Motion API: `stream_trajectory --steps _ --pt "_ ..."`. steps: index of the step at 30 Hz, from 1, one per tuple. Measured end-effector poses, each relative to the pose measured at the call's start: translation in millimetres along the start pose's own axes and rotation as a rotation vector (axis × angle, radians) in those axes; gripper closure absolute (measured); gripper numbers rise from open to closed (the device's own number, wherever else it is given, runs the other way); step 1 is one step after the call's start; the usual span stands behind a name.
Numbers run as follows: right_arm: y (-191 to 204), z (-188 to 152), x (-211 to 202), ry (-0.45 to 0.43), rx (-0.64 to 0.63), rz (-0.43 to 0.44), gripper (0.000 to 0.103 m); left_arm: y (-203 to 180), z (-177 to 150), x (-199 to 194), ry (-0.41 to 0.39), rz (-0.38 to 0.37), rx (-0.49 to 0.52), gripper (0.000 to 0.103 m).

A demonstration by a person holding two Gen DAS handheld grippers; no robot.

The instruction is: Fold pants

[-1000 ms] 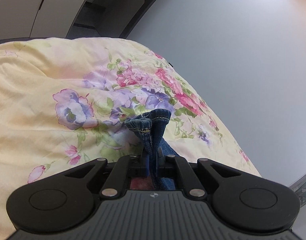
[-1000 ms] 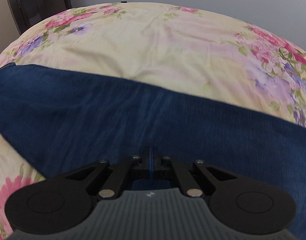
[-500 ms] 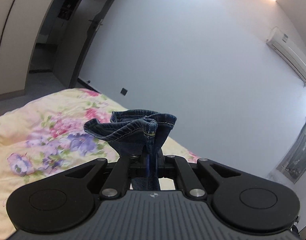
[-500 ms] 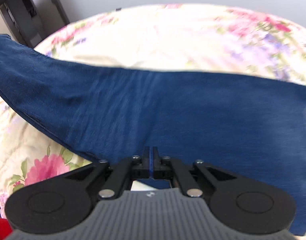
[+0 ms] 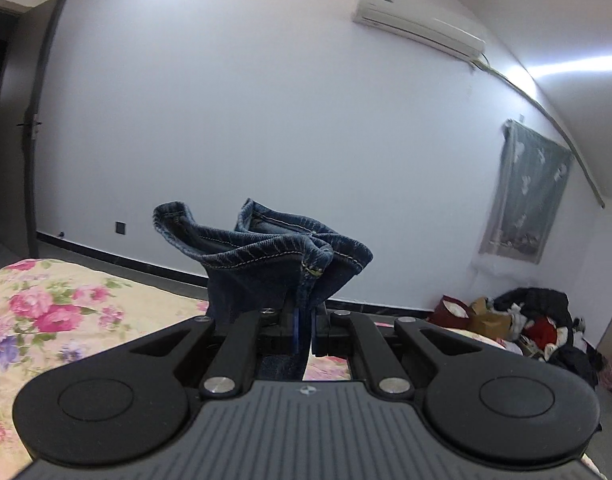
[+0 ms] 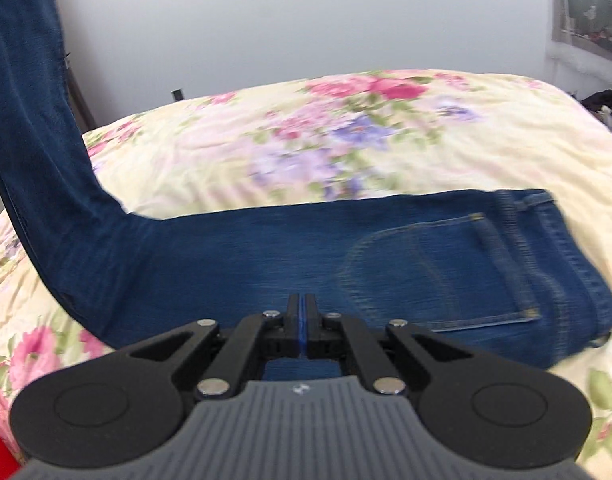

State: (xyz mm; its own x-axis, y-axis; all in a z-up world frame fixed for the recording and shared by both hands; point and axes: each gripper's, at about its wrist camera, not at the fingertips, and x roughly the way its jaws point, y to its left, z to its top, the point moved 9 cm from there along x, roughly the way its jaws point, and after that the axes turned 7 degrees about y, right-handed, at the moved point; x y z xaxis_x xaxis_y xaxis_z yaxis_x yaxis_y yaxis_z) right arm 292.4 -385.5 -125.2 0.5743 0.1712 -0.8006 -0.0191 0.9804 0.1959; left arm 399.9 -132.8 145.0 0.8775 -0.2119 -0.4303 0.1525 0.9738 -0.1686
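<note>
Change since earlier frames: left tongs [image 5: 304, 330] have risen from the bed; the view now takes in the wall and air conditioner [image 5: 419, 26] rather than the quilt.

Left wrist view: tongs pinching the bunched hem of the jeans [image 5: 266, 264], held in the air above the floral quilt [image 5: 46, 320]. Clothes pile [image 5: 521, 328] at right.

Right wrist view: right tongs [image 6: 302, 326] pressed together on the near edge of the jeans [image 6: 385, 264]. Seat and pocket [image 6: 441, 272] lie flat on the quilt [image 6: 345, 136]; the leg curves upward at left.
</note>
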Motion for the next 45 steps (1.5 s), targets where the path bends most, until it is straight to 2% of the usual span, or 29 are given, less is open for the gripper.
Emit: stream_trajectory --steps 4,7,10,13,16,20,22,24,27,28,29,31,32,34,38,41,45 --pt "-72.9 -11.9 -15.8 -0.023 0.069 -0.036 0.103 -93.6 -45.0 63.0 0.1 -0.058 0.074 0.098" --pt "-118.8 -28.6 -16.2 -0.016 0.122 -0.061 0.103 -166.6 -104.8 105.9 0.197 -0.11 0.129 0.098" --pt "-158.9 -51.5 -8.7 0.019 0.174 -0.083 0.103 -225.4 -183.3 136.9 0.324 -0.16 0.238 0.098" --pt "-184.1 -68.6 -2.8 0.055 0.207 -0.086 0.103 -260.5 -251.1 148.3 0.432 -0.213 0.329 0.098" --pt "-194.7 -77.1 1.5 0.079 0.229 -0.07 0.103 -282.3 -292.7 143.9 0.505 -0.27 0.388 0.098" --pt "-194.3 -78.3 0.8 0.089 0.215 -0.062 0.103 -290.3 -322.9 156.4 0.722 -0.383 0.321 0.093" --pt "-192.3 -76.6 -0.9 0.089 0.215 -0.058 0.103 -285.9 -326.5 161.9 0.769 -0.424 0.278 0.092" --pt "-190.6 -74.3 -4.0 0.085 0.233 -0.038 0.103 -282.0 -324.8 164.9 0.811 -0.471 0.235 0.085" --pt "-190.4 -69.9 -11.4 0.063 0.274 -0.017 0.102 -279.0 -319.8 160.8 0.855 -0.54 0.195 0.069" --pt "-189.1 -68.4 -14.7 0.055 0.287 -0.007 0.101 -279.6 -317.2 156.8 0.852 -0.562 0.203 0.059" --pt "-188.2 -66.9 -17.1 0.048 0.298 -0.001 0.095 -281.5 -312.2 151.9 0.84 -0.605 0.201 0.048" --pt "-186.1 -61.9 -23.4 0.027 0.329 0.008 0.081 -282.4 -299.6 141.7 0.801 -0.668 0.182 0.042" --pt "-185.2 -60.3 -25.4 0.019 0.348 0.019 0.074 -280.2 -292.5 138.7 0.78 -0.668 0.179 0.042" --pt "-184.0 -56.0 -28.0 0.004 0.41 0.07 0.072 -270.0 -279.5 137.6 0.741 -0.638 0.187 0.042" --pt "-186.0 -48.1 -22.0 -0.008 0.605 0.198 0.059 -227.8 -260.1 149.4 0.684 -0.497 0.233 0.042" --pt "-183.1 -40.6 -6.0 -0.013 0.733 0.291 0.059 -187.3 -254.1 158.4 0.677 -0.403 0.24 0.042" --pt "-185.6 -26.9 17.6 -0.034 0.843 0.326 0.06 -131.2 -248.4 166.1 0.661 -0.308 0.24 0.042"
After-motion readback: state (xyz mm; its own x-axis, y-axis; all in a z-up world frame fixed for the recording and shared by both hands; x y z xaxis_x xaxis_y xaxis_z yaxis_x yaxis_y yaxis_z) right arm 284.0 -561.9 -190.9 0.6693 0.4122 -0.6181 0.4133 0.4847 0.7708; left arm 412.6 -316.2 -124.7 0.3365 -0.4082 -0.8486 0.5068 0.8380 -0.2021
